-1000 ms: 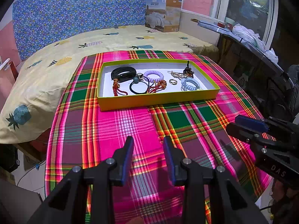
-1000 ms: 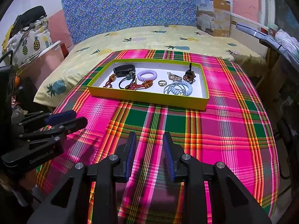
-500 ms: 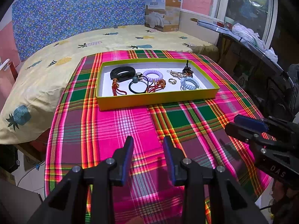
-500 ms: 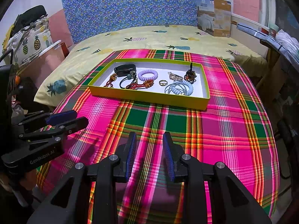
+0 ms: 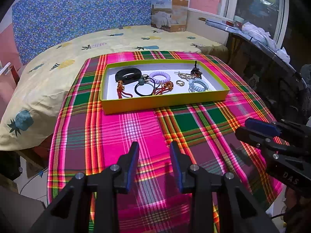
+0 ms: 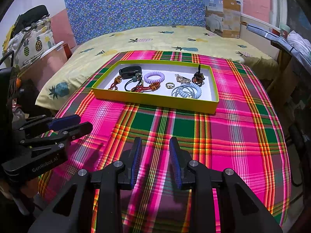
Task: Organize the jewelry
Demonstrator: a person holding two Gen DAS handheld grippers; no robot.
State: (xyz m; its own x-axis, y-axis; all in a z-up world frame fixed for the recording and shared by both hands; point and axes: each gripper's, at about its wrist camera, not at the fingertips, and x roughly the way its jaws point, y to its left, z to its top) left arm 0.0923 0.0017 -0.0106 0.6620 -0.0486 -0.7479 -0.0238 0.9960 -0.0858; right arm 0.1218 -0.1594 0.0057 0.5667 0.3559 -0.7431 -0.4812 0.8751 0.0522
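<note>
In mid-frame, the yellow tray (image 5: 165,102) crowds tangled hair ties (image 5: 144,88) around a small ring (image 5: 180,83), probably snagging; left gripper (image 5: 154,162) and right gripper (image 6: 155,160) both gape empty.

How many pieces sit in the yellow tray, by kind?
In the yellow tray:
Spiral hair ties: 2, lilac and pale blue
Black elastic tie: 1
Black band: 1
Red cord bracelets: 2
Ring: 1
Gold clip: 1
Dark beaded ornament: 1
Total: 9

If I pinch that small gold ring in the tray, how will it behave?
The gold ring looks rigid, so it likely won't flex. It lies flat and thin on the tray floor, so fingers may slip off. Being round, it could roll if dropped.
</note>
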